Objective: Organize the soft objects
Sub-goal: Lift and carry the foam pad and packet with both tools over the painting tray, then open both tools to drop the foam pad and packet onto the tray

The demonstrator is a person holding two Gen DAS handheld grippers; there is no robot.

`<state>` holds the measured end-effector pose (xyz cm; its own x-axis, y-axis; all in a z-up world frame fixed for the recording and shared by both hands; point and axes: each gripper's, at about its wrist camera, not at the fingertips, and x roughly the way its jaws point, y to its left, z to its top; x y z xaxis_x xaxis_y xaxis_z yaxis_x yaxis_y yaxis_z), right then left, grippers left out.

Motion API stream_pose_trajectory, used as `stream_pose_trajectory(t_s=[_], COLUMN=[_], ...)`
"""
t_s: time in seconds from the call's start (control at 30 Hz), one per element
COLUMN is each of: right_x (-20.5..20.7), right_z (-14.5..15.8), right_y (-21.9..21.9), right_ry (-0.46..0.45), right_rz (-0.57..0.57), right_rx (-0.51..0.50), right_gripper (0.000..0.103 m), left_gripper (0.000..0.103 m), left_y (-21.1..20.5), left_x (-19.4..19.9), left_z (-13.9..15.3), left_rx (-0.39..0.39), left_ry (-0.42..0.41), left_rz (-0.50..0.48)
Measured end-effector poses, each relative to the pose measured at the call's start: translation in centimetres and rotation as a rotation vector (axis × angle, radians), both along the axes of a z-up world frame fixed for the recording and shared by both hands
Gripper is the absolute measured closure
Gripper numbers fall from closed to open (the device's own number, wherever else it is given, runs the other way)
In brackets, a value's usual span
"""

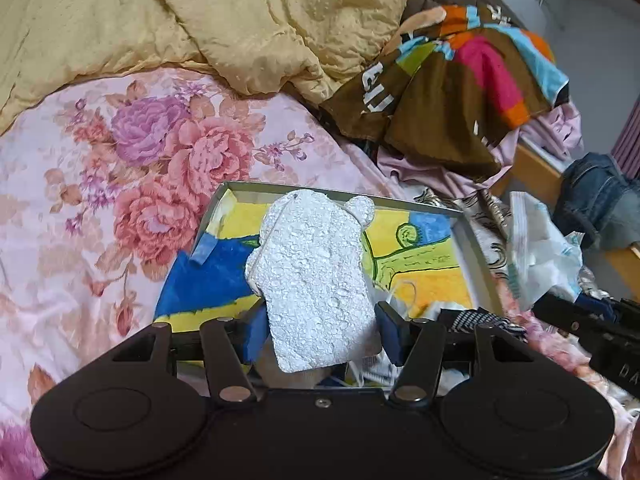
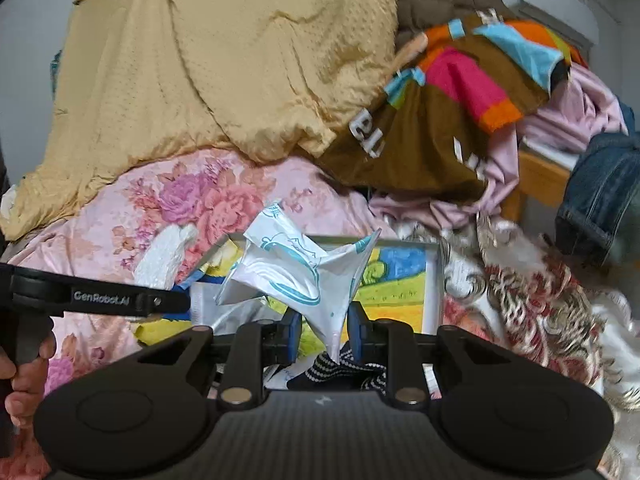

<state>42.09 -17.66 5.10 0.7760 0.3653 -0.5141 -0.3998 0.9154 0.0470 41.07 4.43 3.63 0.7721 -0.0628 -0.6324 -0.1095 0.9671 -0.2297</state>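
Observation:
My left gripper (image 1: 324,332) is shut on a white fuzzy bear-shaped pouch (image 1: 316,276), its blue pads pressing the lower sides. The pouch hangs over an open shallow box (image 1: 320,194) with a yellow, blue and green drawing inside. In the right wrist view my right gripper (image 2: 326,336) is shut on the narrow end of a crumpled white plastic packet (image 2: 296,272) with teal print, above the same box (image 2: 436,280). The left gripper (image 2: 176,300) with its white pouch (image 2: 164,256) shows at the left there, a hand (image 2: 24,380) on its handle.
The box lies on a pink floral sheet (image 1: 120,160). Behind it are a yellow quilt (image 1: 240,20) and a brown multicoloured blanket (image 1: 460,92). Jeans (image 1: 600,204) hang over a wooden bed edge (image 1: 532,168) at the right. Striped dark cloth (image 2: 340,372) sits under the right gripper.

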Motion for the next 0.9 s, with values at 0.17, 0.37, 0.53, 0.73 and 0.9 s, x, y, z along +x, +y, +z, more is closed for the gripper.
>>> stream_pose_trajectory(t_s=[0.17,0.37,0.53,0.73,0.9], right_x=[1.0,3.4,4.3,4.0,2.1], right_z=[-0.8,-1.4,-1.9,-2.1,-1.9], right_y=[-0.2,-0.5,-0.7,-1.2,-1.9], right_ry=[0.043,0.088,0.109,0.113,0.064], right_rz=[-0.048,-0.073,-0.081,-0.092,-0.098], right_rx=[0.009,0.031,0.050,0.073,0.096], right_gripper=[0.076,0.075,0.068,0.056,0.037], left_gripper=[0.045,0.045,0.045,0.043,0.030], left_y=[-1.1,-1.9,-1.7,-1.4,-0.6], left_x=[2.4,5.0,6.2,6.2,4.9], left_z=[-0.3,-0.9,-1.2,-1.8,-1.7], left_rx=[0.027,0.046,0.037,0.035,0.026], left_ry=[0.030,0.082,0.123,0.155,0.122], left_rz=[0.004,0.025,0.039,0.042,0.056])
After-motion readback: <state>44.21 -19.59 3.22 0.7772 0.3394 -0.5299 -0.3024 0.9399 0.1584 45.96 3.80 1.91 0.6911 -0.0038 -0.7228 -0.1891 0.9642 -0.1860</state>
